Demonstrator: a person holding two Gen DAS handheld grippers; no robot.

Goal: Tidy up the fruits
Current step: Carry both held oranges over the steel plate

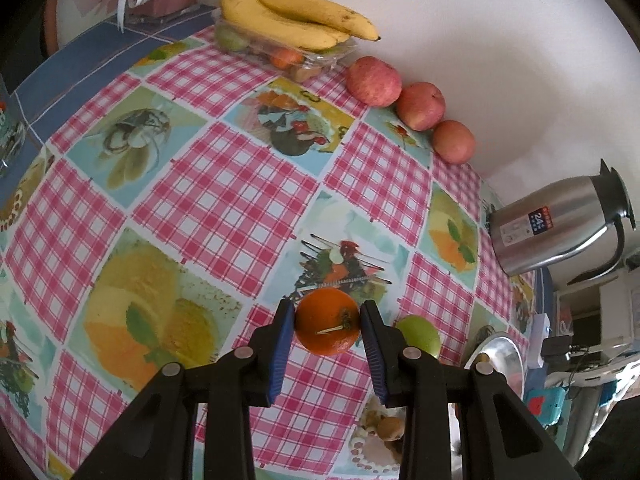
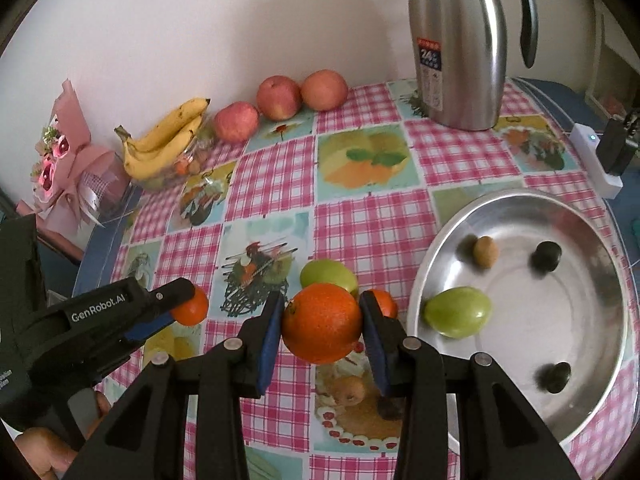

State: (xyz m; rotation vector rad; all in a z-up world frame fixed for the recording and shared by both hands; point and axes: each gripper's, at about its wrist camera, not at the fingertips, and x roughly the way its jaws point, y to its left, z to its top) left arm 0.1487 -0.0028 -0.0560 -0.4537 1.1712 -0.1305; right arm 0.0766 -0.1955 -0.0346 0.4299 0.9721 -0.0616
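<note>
My left gripper (image 1: 328, 306) is shut on a small orange (image 1: 326, 330) held just above the checked tablecloth. In the right wrist view that left gripper (image 2: 185, 303) shows at the left with the same small orange (image 2: 194, 307). My right gripper (image 2: 321, 298) is shut on a large orange (image 2: 322, 324), lifted off the table. A green fruit (image 2: 328, 276) lies just behind it, and another orange (image 2: 385, 302) peeks out past the right finger. The metal bowl (image 2: 520, 197) at the right holds a green fruit (image 2: 458, 312), a brown fruit (image 2: 486, 252) and two dark ones.
Three red apples (image 1: 374, 80) line the wall beside bananas (image 1: 296, 16) that rest on a clear fruit box. A steel thermos jug (image 2: 456, 48) stands at the back right. A pink bouquet (image 2: 68, 152) sits at the far left. A hand shows at the lower left.
</note>
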